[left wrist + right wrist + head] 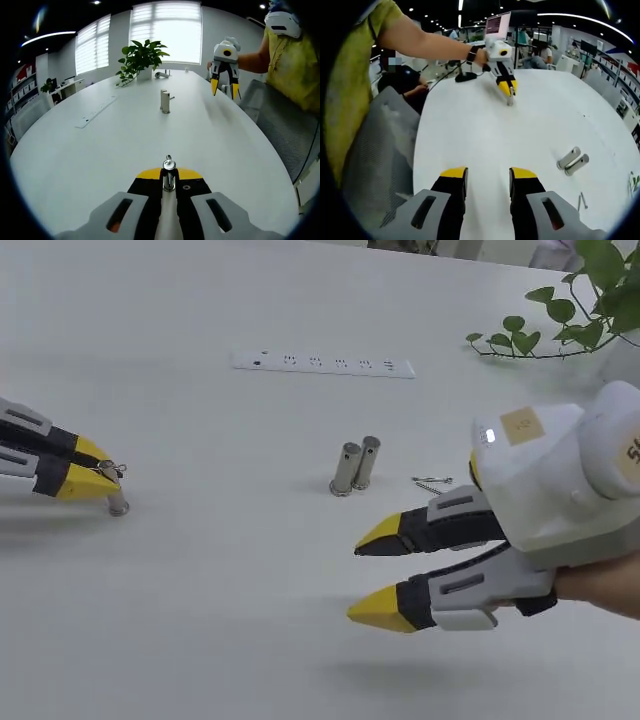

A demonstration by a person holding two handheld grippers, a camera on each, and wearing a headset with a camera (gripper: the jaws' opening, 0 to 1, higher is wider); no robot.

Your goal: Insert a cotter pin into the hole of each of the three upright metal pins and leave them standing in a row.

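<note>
The left gripper (103, 478), at nine o'clock, pinches one upright pin (116, 498), its cotter pin (119, 470) seemingly fitted. The right gripper (355, 580) is spread, empty. The two pins (355, 468) at centre await theirs, with loose cotter pins (432, 483) at their three o'clock.

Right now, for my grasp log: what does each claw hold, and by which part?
Left claw grips a metal pin near its top; right claw holds nothing.

bright, even | soft shadows | window glare | fisheye edge warp | slight blur
</note>
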